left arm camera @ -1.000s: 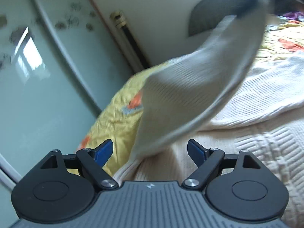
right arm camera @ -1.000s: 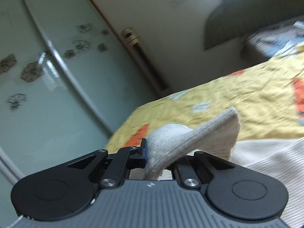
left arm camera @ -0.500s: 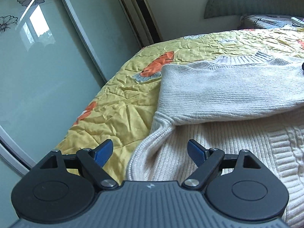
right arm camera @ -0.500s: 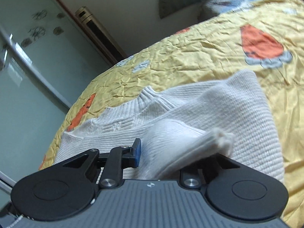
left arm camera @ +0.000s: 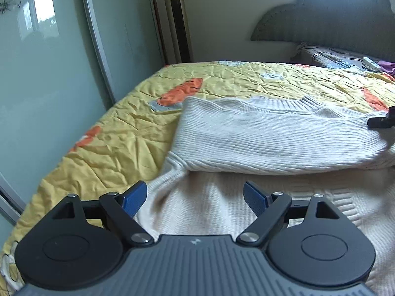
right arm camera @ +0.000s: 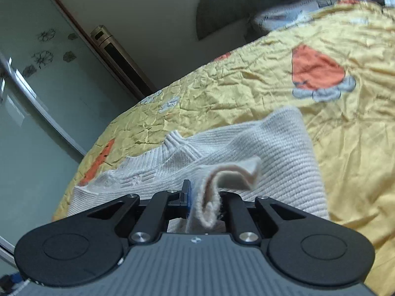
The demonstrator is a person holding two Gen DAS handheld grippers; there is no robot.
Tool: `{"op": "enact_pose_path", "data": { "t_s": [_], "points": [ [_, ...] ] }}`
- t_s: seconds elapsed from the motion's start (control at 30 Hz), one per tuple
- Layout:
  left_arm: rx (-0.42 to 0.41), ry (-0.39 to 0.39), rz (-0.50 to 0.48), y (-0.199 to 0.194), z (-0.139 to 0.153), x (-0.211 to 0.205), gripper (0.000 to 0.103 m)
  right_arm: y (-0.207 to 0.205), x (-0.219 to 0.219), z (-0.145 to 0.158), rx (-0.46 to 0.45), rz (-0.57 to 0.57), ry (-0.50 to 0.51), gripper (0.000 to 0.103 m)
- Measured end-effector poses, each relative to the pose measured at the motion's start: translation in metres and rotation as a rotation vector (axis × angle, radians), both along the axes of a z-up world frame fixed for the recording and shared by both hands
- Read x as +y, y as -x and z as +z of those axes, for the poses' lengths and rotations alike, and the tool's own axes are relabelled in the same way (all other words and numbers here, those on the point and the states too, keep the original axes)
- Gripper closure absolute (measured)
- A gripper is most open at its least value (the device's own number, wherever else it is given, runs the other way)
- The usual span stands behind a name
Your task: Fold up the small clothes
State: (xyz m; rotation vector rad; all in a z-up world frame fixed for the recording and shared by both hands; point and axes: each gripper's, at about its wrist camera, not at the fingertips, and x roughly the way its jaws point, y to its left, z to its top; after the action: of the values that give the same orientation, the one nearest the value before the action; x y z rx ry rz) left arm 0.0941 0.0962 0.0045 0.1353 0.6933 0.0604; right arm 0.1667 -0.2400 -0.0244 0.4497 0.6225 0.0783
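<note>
Yellow quilt [left arm camera: 128, 133] bears the cream sweater [left arm camera: 271, 138], its sleeve folded across – right gripper [right arm camera: 207, 204] is closing on the cuff [right arm camera: 222, 180], left gripper [left arm camera: 195, 197] gapes empty nearby – so lay it flat before releasing.

A crumpled yellow quilt with orange patches [left arm camera: 128, 133] fills the middle; frosted glass sliding doors [left arm camera: 49, 74] at nine o'clock, tall gold tower fan [left arm camera: 177, 22] at twelve, grey padded headboard [left arm camera: 328, 17] at two.

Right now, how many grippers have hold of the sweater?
1. The right gripper, its jaws closing, pinches the sleeve cuff, which lies across the sweater. The left gripper hangs open over the sweater's lower part and grips nothing.
</note>
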Motion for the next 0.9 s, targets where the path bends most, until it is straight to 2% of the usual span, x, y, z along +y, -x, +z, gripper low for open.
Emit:
{"op": "enact_pose_path", "data": {
  "t_s": [0.07,0.23,0.3,0.33,0.4,0.43,0.53,0.7,0.8,0.83,0.9],
  "points": [
    [0.003,-0.006,0.003,0.001,-0.002,-0.001,0.017,0.001,0.003,0.003,-0.014,-0.007,0.091,0.089],
    [0.019,-0.010,0.012,0.000,-0.007,-0.001,0.017,0.002,0.002,0.005,-0.023,0.003,0.164,0.088],
    [0.024,-0.008,0.011,0.001,-0.008,0.000,0.017,0.003,0.006,0.004,-0.015,0.008,0.225,0.086],
    [0.024,-0.012,0.014,0.001,-0.009,0.000,0.017,0.003,0.007,0.004,-0.012,-0.005,0.256,0.079],
    [0.025,-0.016,0.016,0.001,-0.009,0.000,0.017,0.004,0.004,0.003,0.004,-0.040,0.301,0.076],
    [0.026,-0.016,0.017,0.000,-0.009,0.001,0.017,0.004,0.001,0.003,0.010,-0.057,0.310,0.073],
    [0.031,-0.015,0.017,0.000,-0.010,0.001,0.017,0.004,-0.010,0.001,0.028,-0.077,0.298,0.072],
    [0.037,-0.017,0.016,0.000,-0.011,0.000,0.017,0.007,-0.015,-0.001,0.041,-0.097,0.324,0.059],
    [0.032,-0.024,0.007,0.004,-0.010,-0.001,0.017,0.004,-0.016,-0.004,0.075,-0.115,0.361,0.042],
    [0.029,-0.031,0.003,0.006,-0.009,0.000,0.017,0.004,-0.017,-0.004,0.084,-0.129,0.377,0.032],
    [0.028,-0.054,-0.005,0.011,-0.010,0.004,0.017,0.011,-0.019,0.000,0.071,-0.141,0.369,0.029]
  ]
}}
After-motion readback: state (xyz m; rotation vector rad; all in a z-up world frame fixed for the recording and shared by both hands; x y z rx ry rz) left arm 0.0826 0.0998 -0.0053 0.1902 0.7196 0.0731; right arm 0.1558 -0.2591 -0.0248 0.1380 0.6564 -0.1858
